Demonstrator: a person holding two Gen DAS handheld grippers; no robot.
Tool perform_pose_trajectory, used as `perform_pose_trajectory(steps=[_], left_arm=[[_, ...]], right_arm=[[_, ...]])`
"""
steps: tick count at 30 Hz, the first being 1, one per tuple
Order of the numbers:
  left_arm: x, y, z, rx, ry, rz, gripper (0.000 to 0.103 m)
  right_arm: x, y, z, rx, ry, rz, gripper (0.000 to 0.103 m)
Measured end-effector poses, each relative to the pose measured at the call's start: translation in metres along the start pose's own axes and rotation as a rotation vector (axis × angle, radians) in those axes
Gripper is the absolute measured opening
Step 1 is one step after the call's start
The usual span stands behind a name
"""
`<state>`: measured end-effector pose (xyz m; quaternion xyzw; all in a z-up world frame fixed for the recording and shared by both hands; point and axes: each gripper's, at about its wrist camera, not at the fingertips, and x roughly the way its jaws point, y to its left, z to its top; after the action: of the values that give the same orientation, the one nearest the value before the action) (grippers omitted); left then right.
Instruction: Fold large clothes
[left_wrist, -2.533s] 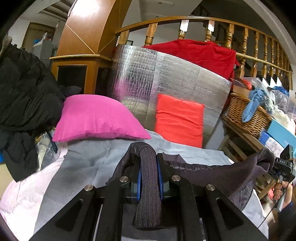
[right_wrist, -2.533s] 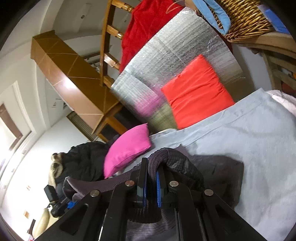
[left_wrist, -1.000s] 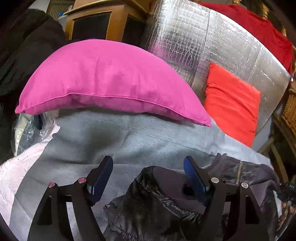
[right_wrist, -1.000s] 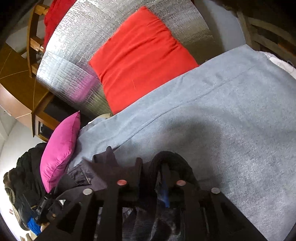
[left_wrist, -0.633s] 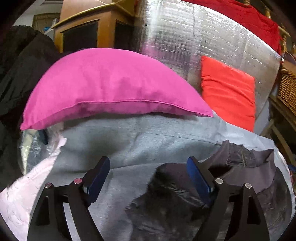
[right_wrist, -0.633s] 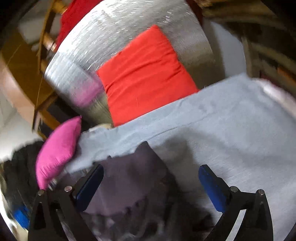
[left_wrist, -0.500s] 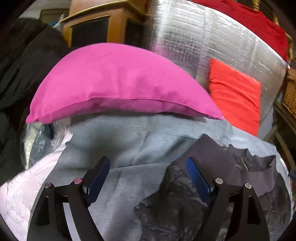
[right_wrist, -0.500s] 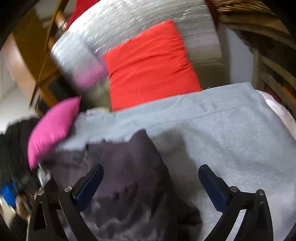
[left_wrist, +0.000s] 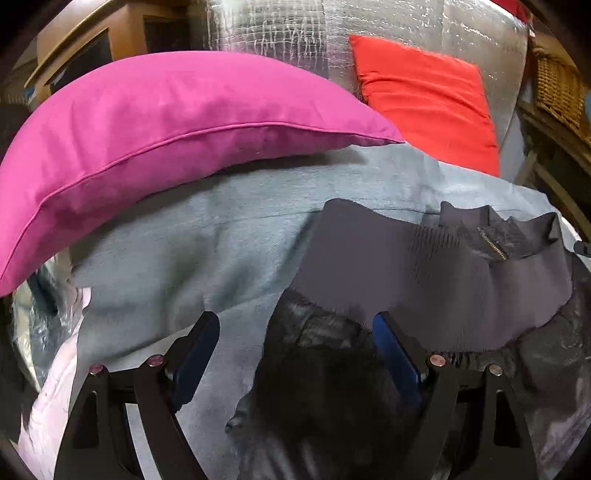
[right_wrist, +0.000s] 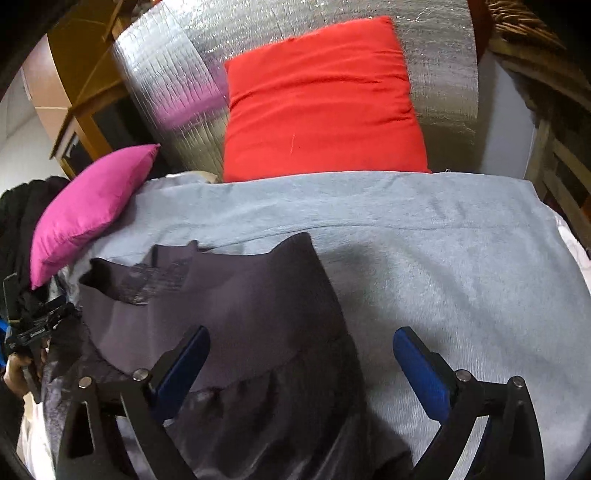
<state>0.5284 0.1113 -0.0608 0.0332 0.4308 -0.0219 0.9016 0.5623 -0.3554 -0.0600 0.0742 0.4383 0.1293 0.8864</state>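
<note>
A dark grey shiny jacket with a ribbed knit hem (right_wrist: 236, 317) lies crumpled on the pale grey blanket (right_wrist: 443, 266). The left gripper (left_wrist: 295, 347) gapes empty; the right gripper (right_wrist: 301, 358) is closing, pads clear of cloth. Bare blanket lies right of the hem.

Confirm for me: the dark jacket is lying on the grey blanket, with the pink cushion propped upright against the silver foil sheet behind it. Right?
Not quite. The cushion propped against the silver foil sheet is the red cushion; the pink cushion lies at the blanket's left edge. The right wrist view shows this. The dark jacket does lie on the grey blanket.
</note>
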Motion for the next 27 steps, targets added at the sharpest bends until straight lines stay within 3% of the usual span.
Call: perform_pose_trajectory(steps=[4, 15, 16, 17, 18, 20, 24, 27], left_arm=[[0.012, -0.006, 0.009, 0.017, 0.022, 0.003, 0.085], [0.025, -0.014, 0.025, 0.017, 0.009, 0.013, 0.084], [0.027, -0.014, 0.025, 0.017, 0.014, 0.011, 0.065], [0.03, -0.015, 0.024, 0.019, 0.029, 0.01, 0.025], [0.032, -0.014, 0.024, 0.018, 0.046, 0.022, 0.01], [0.032, -0.014, 0.021, 0.013, 0.039, 0.029, 0.008], [0.016, -0.001, 0.022, -0.034, -0.029, 0.066, 0.007], [0.027, 0.015, 0.021, -0.106, -0.003, 0.088, 0.007]], right_arm=[[0.014, -0.006, 0.002, 0.003, 0.033, -0.005, 0.08], [0.024, -0.007, 0.005, 0.011, 0.027, 0.047, 0.079], [0.027, -0.005, 0.005, 0.006, 0.033, 0.052, 0.066], [0.029, -0.003, 0.006, 0.003, 0.041, 0.052, 0.052], [0.031, -0.002, 0.006, 0.003, 0.046, 0.027, 0.033], [0.03, 0.001, 0.005, -0.009, 0.048, 0.03, 0.02], [0.003, 0.002, 0.01, -0.013, -0.056, -0.006, 0.016], [-0.012, -0.013, 0.015, 0.047, -0.127, -0.045, 0.008]])
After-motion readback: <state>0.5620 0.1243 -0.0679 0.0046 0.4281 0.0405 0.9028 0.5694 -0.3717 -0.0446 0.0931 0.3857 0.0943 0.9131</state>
